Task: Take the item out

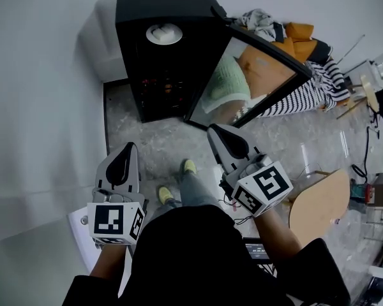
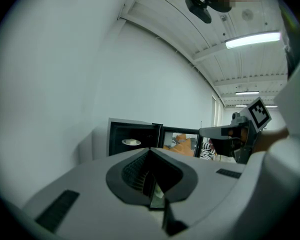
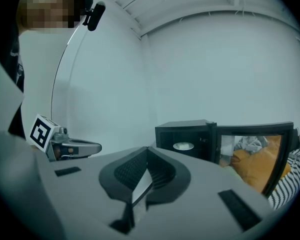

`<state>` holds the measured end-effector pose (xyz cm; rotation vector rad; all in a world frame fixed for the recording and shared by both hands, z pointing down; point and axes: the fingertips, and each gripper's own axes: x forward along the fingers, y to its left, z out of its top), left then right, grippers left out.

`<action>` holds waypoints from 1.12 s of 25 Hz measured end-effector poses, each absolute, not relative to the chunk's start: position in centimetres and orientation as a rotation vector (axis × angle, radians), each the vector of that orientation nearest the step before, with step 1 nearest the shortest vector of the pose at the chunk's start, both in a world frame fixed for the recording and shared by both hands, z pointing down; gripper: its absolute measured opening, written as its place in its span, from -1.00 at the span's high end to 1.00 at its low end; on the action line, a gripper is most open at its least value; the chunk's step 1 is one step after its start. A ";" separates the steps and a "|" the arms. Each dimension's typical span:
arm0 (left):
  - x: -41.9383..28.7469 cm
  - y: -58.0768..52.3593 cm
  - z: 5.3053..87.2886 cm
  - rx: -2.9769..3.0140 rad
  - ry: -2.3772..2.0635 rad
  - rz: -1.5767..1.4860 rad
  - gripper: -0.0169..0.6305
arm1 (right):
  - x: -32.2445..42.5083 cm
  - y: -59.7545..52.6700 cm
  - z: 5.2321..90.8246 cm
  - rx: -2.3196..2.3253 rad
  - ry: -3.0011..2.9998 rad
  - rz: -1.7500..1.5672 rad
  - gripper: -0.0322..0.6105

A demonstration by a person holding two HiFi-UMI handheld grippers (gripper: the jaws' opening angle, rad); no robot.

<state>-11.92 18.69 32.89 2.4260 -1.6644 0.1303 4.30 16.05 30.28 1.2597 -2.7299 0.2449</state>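
Standing on the grey marbled floor (image 1: 140,126) in front of the low black box-shaped cabinet (image 1: 159,5), the person held both tools at waist level, aimed forward and slightly down at its open front. The left gripper (image 1: 127,150) had its jaws pressed together with nothing between them. The right gripper (image 1: 217,136) was likewise closed and empty. I judged this to be a carrying posture for the approach, since neither tool was near enough to the cabinet to work.

The cabinet's dark-framed glass door (image 1: 255,75) stood swung out to the right, which left the interior open to a straight reach from the front. Both grippers were well apart from the opening.

The task's thing, a small white round dish-like item (image 1: 164,34), sat inside the cabinet, high up and near the front, well apart from both grippers. It lay flat on its shelf with its broad face upward. Being round, it showed no clear long axis, and whether it was a bowl, plate or lid I could not tell. A flat-lying item would probably call for opened jaws brought in level at its rim.
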 end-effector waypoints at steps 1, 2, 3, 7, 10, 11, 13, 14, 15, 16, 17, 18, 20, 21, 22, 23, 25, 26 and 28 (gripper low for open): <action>-12.1 18.6 32.8 2.428 -1.667 0.127 0.92 | 4.2 15.8 30.2 1.265 -2.730 0.245 0.88; -12.3 18.5 32.8 2.432 -1.669 0.125 0.92 | 4.2 15.6 30.2 1.272 -2.730 0.248 0.88; -12.5 18.3 32.8 2.434 -1.672 0.122 0.92 | 4.1 15.3 30.3 1.279 -2.730 0.251 0.88; -13.4 17.6 32.8 2.433 -1.687 0.128 0.92 | 3.5 14.2 30.7 1.282 -2.725 0.261 0.88; -13.6 16.5 32.8 2.436 -1.692 0.135 0.92 | 3.3 13.1 31.1 1.275 -2.733 0.284 0.88; -13.6 16.0 32.9 2.435 -1.692 0.137 0.92 | 3.2 12.6 31.3 1.272 -2.735 0.294 0.88; -13.6 14.9 32.8 2.435 -1.689 0.138 0.92 | 3.1 11.6 31.5 1.267 -2.732 0.298 0.88; -13.5 14.4 32.8 2.435 -1.688 0.139 0.92 | 3.1 11.1 31.5 1.264 -2.730 0.297 0.88; -13.4 13.7 32.9 2.435 -1.686 0.140 0.92 | 3.1 10.5 31.5 1.262 -2.728 0.296 0.88; -13.4 13.0 32.9 2.435 -1.683 0.142 0.92 | 3.2 9.8 31.6 1.259 -2.725 0.295 0.88; -13.3 12.3 32.9 2.437 -1.679 0.144 0.92 | 3.1 9.1 31.7 1.255 -2.722 0.292 0.88; -13.2 11.4 33.0 2.439 -1.676 0.147 0.92 | 3.2 8.4 31.7 1.251 -2.719 0.291 0.88; -12.9 9.8 33.1 2.445 -1.666 0.153 0.92 | 3.3 6.9 32.0 1.248 -2.712 0.292 0.88; -12.8 9.0 33.1 2.446 -1.661 0.155 0.92 | 3.4 6.1 32.2 1.248 -2.708 0.297 0.88; -12.7 8.2 33.2 2.447 -1.657 0.158 0.92 | 3.4 5.3 32.4 1.249 -2.705 0.305 0.88; -12.6 7.4 33.2 2.448 -1.654 0.161 0.92 | 3.5 4.5 32.6 1.250 -2.703 0.317 0.88; -12.4 5.6 33.5 2.449 -1.649 0.168 0.92 | 3.6 2.9 33.2 1.248 -2.698 0.340 0.88; -12.3 4.6 33.6 2.447 -1.647 0.170 0.92 | 3.7 2.0 33.4 1.245 -2.694 0.347 0.88; -12.0 2.6 33.9 2.446 -1.647 0.172 0.92 | 3.7 0.0 33.8 1.242 -2.694 0.351 0.88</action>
